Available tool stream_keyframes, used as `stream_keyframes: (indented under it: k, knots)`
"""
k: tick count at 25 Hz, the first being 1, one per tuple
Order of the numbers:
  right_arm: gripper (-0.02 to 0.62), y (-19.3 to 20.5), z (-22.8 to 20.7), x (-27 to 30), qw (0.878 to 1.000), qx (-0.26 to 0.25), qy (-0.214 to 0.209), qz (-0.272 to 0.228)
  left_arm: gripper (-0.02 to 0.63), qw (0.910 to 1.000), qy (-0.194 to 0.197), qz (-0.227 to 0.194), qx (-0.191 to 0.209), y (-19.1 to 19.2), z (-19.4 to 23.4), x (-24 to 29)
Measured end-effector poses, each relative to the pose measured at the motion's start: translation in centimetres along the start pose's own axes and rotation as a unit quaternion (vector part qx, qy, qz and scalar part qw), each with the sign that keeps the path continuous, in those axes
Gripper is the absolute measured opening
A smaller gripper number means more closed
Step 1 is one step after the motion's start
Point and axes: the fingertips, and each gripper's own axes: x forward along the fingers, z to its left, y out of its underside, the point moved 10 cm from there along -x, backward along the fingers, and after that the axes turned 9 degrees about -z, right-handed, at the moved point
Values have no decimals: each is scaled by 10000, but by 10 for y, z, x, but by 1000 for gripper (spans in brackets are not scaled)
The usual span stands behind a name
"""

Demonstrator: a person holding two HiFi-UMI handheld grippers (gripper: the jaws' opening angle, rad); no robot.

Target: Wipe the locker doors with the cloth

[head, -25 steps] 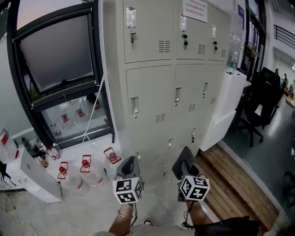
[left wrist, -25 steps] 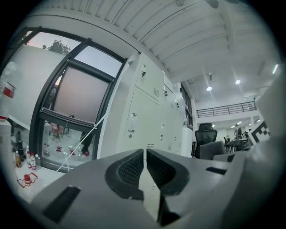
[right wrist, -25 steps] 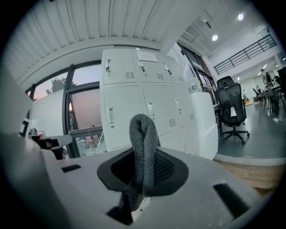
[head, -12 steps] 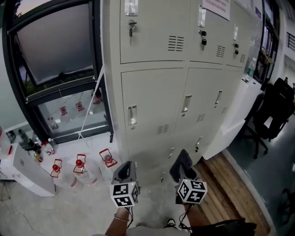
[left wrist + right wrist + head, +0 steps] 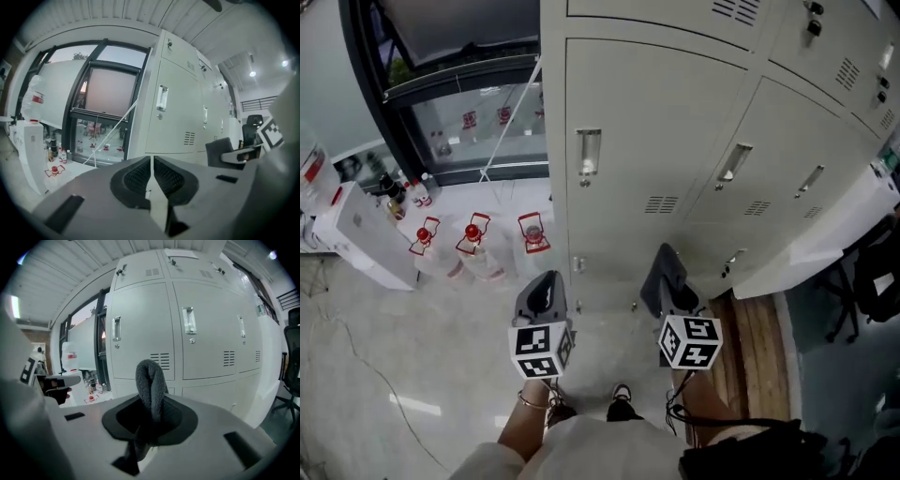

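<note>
Cloth (image 5: 151,380) stood looped upright in the right gripper's (image 5: 150,420) clamped jaws, pointing straight at the locker doors (image 5: 143,329), near them but not touching. Left gripper (image 5: 151,177), jaws closed on nothing, hung off the doors' left edge, so the right seemed better placed.

We look steeply down from the head onto the left gripper (image 5: 547,286), the right gripper (image 5: 664,272) and the locker doors (image 5: 656,131) close ahead. Our two gripper cameras each face along their own jaws, tilted upward, at those same doors. The left one also catches the window (image 5: 105,93).
</note>
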Motion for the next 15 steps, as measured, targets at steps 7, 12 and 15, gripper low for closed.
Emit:
stream_keyframes:
  k: [7, 12, 15]
  knots:
    - [64, 24, 24, 26, 9973, -297, -611, 292, 23, 9992, -249, 254, 198, 15, 24, -20]
    - [64, 18, 45, 48, 9834, -1520, -971, 207, 23, 9987, -244, 325, 320, 22, 36, -19]
    - [64, 10, 62, 66, 9581, -2608, -1179, 137, 23, 9983, -182, 449, 318, 41, 46, -14]
